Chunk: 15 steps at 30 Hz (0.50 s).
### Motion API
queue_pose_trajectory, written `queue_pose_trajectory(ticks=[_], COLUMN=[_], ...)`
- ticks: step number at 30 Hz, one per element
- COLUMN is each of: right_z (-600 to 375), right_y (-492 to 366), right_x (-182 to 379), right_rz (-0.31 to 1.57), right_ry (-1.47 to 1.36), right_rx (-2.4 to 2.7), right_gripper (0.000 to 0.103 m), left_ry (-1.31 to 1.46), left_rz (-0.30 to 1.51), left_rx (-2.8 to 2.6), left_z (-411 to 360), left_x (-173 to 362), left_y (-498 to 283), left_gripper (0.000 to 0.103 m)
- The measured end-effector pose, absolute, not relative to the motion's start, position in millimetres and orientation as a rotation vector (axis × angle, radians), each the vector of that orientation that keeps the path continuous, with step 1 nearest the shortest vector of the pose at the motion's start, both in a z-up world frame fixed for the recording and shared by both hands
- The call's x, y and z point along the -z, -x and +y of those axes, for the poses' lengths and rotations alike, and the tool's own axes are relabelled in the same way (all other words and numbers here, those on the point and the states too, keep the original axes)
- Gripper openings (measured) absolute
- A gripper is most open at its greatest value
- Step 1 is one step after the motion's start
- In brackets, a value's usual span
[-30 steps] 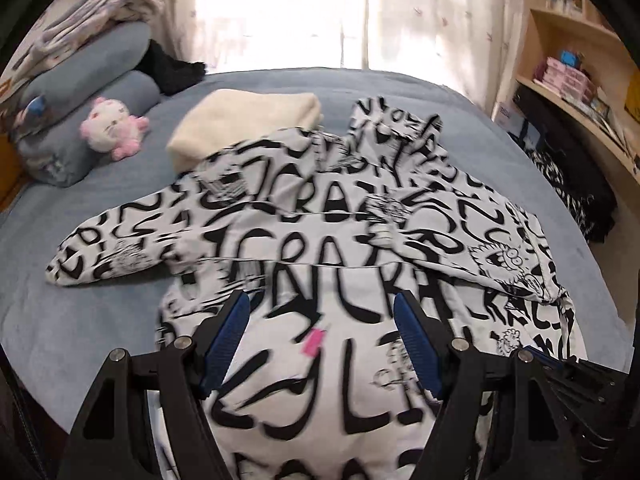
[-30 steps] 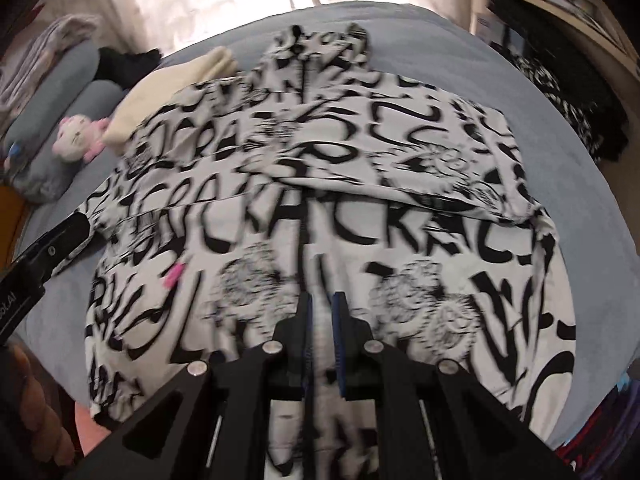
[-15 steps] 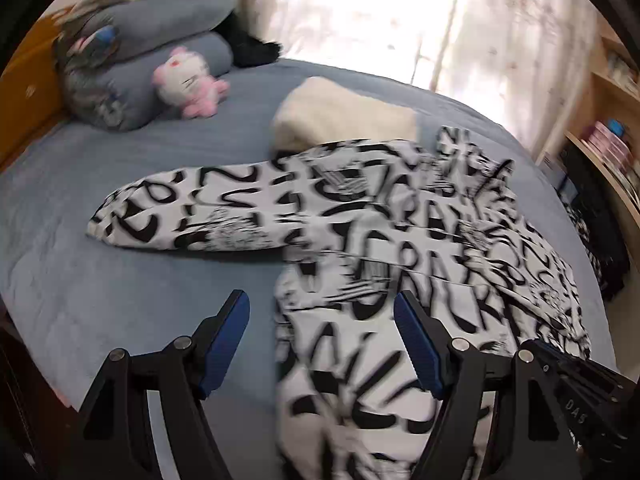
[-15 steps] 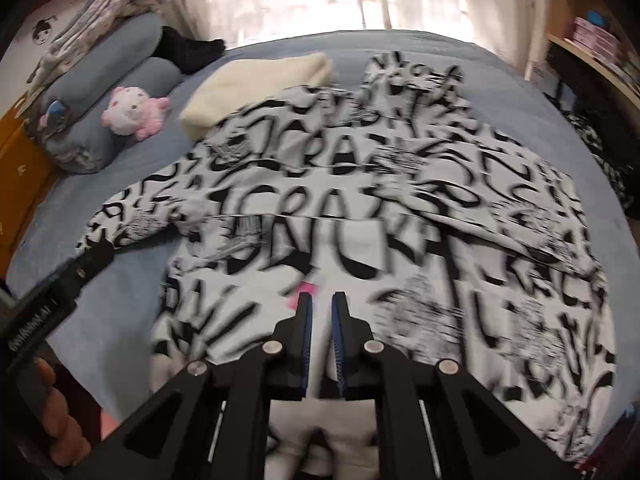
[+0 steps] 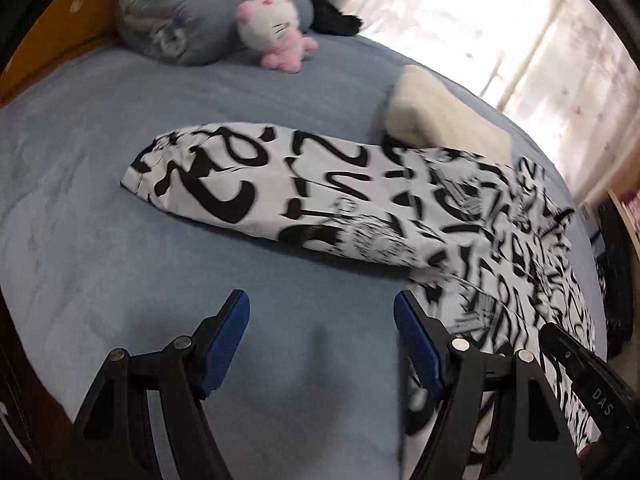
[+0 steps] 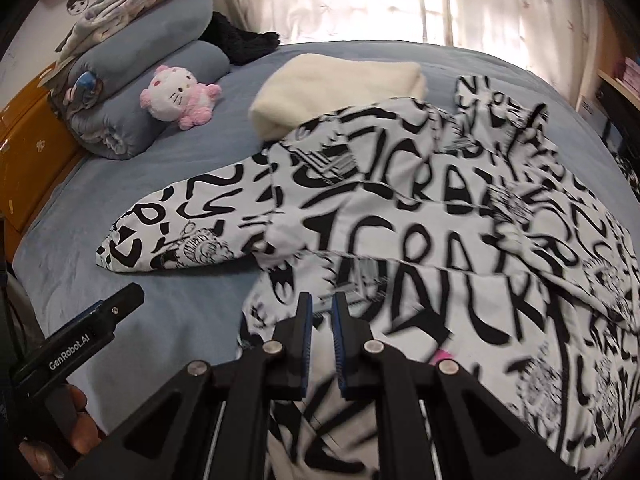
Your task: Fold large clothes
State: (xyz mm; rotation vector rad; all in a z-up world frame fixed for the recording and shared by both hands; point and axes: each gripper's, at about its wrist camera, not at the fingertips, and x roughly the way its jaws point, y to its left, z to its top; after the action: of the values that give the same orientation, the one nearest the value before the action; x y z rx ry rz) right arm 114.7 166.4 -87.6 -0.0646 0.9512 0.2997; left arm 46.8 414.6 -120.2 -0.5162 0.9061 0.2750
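Black-and-white printed cloth, a large jacket (image 6: 460, 248) covered in scrawled lettering, lies spread on the blue bedspread (image 5: 100, 240), filling the right half of the right wrist view and running off the lower right of the left wrist view. One sleeve (image 5: 260, 184) sticks out flat towards the left of both frames, its cuff well apart from the body of the garment.

A second ago both cameras looked down on the middle of the jacket; now both have swung towards its left side. The left gripper (image 5: 322, 320) has left the cloth altogether: its blue pads stand wide apart with nothing between them, over bare bedspread just below the sleeve. The right gripper (image 6: 320, 312) has its jaws nearly closed, a thin slit between them, hovering over the jacket's lower left edge; no cloth appears pinched there, though blur makes that hard to confirm.

My reading is that the out-flung sleeve is the next part to fold in, and the wide left jaws are lined up for it.

A cream folded blanket (image 6: 340, 84) sits at the upper middle, touching the jacket's shoulder, and a pink plush cat (image 6: 180, 94) leans on rolled grey bedding (image 6: 160, 80) at the upper left.
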Motion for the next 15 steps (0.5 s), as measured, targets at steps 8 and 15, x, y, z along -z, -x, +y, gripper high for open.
queue_pose_trajectory(ticks=[8, 15], right_z=[219, 249], right_y=[-146, -166], right_x=[109, 137], right_rz=[0.947, 1.0], right_ry=[0.075, 0.076], right_rx=[-0.363, -0.403], right_gripper=[0.01, 0.01], left_ry=[0.762, 0.978], left_rz=[0.88, 0.807], left_rx=[-0.284, -0.356], left_z=[481, 544], left_x=[170, 213], left_y=[-60, -67], left_gripper=[0.073, 0.073])
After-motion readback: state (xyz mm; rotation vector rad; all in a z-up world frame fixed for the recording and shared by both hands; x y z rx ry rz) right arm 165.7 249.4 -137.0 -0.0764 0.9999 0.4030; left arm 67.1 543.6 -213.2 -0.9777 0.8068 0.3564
